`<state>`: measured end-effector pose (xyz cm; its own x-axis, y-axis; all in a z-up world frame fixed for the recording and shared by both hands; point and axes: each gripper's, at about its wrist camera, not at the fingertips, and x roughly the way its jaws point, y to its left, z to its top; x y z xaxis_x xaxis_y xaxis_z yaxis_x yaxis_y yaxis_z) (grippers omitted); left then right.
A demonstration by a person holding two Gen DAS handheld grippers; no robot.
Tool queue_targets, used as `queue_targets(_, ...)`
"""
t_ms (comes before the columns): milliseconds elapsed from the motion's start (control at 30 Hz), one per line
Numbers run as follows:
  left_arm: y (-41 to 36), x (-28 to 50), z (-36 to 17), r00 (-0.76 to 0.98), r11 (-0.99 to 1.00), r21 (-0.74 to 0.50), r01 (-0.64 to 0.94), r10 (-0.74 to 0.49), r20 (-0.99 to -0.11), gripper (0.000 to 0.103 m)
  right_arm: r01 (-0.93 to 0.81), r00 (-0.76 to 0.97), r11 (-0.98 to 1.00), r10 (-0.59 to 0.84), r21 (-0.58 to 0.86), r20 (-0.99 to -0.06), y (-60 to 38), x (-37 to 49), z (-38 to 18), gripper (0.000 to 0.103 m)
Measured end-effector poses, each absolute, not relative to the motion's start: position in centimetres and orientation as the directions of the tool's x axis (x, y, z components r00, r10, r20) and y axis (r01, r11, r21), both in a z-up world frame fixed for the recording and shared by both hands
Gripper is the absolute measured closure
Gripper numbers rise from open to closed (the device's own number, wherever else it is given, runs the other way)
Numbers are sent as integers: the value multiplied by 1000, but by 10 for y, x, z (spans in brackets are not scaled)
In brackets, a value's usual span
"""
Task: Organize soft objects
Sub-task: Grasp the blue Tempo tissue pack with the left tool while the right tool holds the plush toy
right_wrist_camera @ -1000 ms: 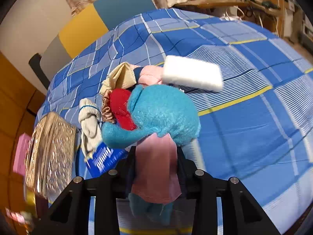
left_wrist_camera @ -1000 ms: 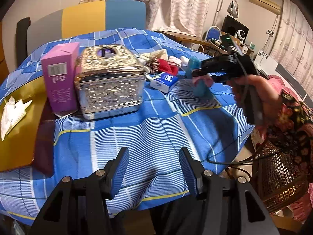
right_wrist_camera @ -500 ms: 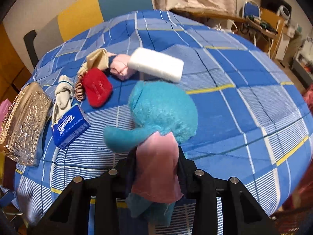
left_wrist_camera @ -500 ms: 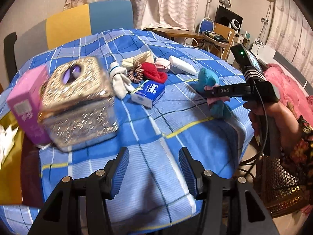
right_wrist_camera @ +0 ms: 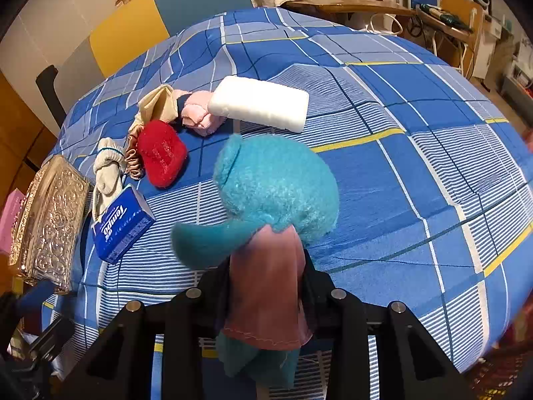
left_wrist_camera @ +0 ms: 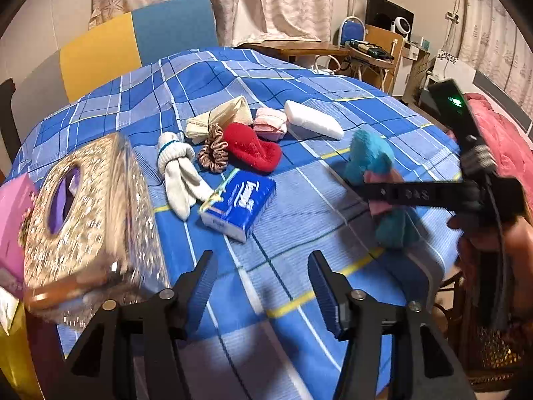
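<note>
Jaws of the right gripper (right_wrist_camera: 266,286) are closed on the pink shirt of a turquoise plush toy (right_wrist_camera: 276,183), which fills the lower centre of the right wrist view and is held above the blue checked tabletop (right_wrist_camera: 416,126). Jaws of the left gripper (left_wrist_camera: 261,280) stand wide apart and hold nothing, at the bottom centre of the left wrist view.

Seen from the left wrist camera, the plush toy (left_wrist_camera: 369,156) hangs at the right of the frame, clamped by the right gripper (left_wrist_camera: 363,185). Other soft things lie together on the cloth in the middle of that frame: a red pouch (left_wrist_camera: 251,148), a brown scrunchie (left_wrist_camera: 213,156) touching it, a white sock bundle (left_wrist_camera: 178,173), a beige folded cloth (left_wrist_camera: 220,118), a pink folded cloth (left_wrist_camera: 269,123) and a white tissue pack (left_wrist_camera: 313,119). A blue tissue packet (left_wrist_camera: 238,201) lies just below the red pouch. At the left edge stands a golden tissue box (left_wrist_camera: 90,220), blurred, with a pink box (left_wrist_camera: 11,210) beside it.
</note>
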<state>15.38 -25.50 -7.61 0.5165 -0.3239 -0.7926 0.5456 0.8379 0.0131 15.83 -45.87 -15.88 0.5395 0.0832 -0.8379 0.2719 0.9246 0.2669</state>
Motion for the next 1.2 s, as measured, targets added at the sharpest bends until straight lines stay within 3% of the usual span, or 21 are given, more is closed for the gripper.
queue_targets(533, -314, 216, -102, 574, 774, 295, 560, -105, -812, 36, 303, 541, 890, 132, 340, -830, -467, 158, -161, 66)
queue_targets(733, -319, 234, -127, 494, 779, 263, 569, -69, -867, 36, 308, 539, 881, 150, 360, -829, -469, 158, -161, 66)
queue_targets(900, -309, 215, -113, 416, 789, 58, 612, -259, -872, 39, 313, 540, 867, 173, 388, -824, -473, 158, -162, 66)
queue_targets(1100, -318, 210, -122, 464, 783, 155, 603, -187, -866, 39, 312, 537, 868, 174, 387, -825, -471, 158, -163, 66)
queue_targets(1200, -315, 219, -124, 457, 813, 136, 566, -172, -873, 39, 311, 535, 870, 172, 382, -827, -470, 158, -164, 66)
